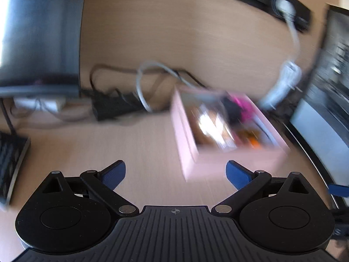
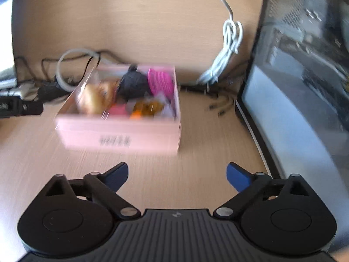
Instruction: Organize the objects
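A pink box (image 2: 117, 132) stands on the wooden desk, also blurred in the left wrist view (image 1: 187, 148). It holds several small things: a brown plush toy (image 2: 96, 97), a black fuzzy item (image 2: 132, 84), a magenta ribbed item (image 2: 161, 81) and orange pieces (image 2: 144, 109). My right gripper (image 2: 176, 174) is open and empty, just in front of the box. My left gripper (image 1: 175, 173) is open and empty, in front of the box's near left corner. A blue fingertip of the right gripper (image 1: 339, 190) shows at the right edge of the left wrist view.
A computer case (image 2: 305, 65) stands to the right. A bundled white cable (image 2: 226, 50) hangs at the back wall. Black adapters and grey cable loops (image 1: 122, 104) lie behind the box. A monitor (image 1: 37, 35) and keyboard (image 1: 11, 163) are at the left.
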A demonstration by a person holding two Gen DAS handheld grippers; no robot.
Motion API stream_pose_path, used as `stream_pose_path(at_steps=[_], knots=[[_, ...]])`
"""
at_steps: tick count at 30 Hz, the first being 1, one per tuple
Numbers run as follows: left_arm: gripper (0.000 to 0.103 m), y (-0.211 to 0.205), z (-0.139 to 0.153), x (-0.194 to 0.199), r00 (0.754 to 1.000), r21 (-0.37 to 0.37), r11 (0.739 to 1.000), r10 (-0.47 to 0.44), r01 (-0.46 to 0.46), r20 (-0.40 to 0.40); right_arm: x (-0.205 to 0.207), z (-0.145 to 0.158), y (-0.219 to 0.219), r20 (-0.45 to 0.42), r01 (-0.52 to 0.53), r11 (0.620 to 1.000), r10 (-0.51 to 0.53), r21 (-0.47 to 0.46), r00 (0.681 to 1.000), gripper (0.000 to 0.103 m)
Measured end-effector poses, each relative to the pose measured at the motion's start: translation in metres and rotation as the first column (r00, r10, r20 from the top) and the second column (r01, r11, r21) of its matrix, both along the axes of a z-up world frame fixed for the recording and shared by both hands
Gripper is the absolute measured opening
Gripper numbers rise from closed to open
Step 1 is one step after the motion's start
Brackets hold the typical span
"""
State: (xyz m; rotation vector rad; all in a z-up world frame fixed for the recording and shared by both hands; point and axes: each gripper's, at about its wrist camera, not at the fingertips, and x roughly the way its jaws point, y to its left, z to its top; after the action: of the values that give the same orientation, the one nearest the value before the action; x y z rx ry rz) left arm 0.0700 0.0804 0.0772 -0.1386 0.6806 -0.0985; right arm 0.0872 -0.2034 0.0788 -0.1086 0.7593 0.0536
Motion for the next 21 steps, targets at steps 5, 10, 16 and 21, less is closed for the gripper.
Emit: stream_pose_path(at_steps=[5, 10, 16, 21], knots=[[0.101, -0.013, -0.035, -0.052, 0.996, -0.016, 1.000, -0.007, 0.005, -0.092, -0.050, -0.024, 0.009, -0.083, -0.009, 1.000, 0.008, -0.015, 0.996, 0.103], [0.101, -0.033, -0.056, -0.064, 0.995, 0.027, 0.999, 0.032, -0.030, -0.097, -0.065, -0.045, 0.012, -0.111, -0.050, 0.996, 0.041, -0.079, 0.993, 0.103], [0.101, -0.063, -0.077, -0.058, 0.995, 0.168, 0.981, 0.100, -0.093, -0.030, -0.049, -0.056, 0.002, -0.006, -0.010, 0.991, 0.009, -0.131, 1.000, 0.103], [0.102, -0.068, -0.079, -0.051, 0.991, 0.168, 0.977, 0.134, -0.132, -0.003, -0.039, -0.069, -0.008, 0.117, -0.079, 0.995, 0.085, -0.057, 0.990, 0.103]])
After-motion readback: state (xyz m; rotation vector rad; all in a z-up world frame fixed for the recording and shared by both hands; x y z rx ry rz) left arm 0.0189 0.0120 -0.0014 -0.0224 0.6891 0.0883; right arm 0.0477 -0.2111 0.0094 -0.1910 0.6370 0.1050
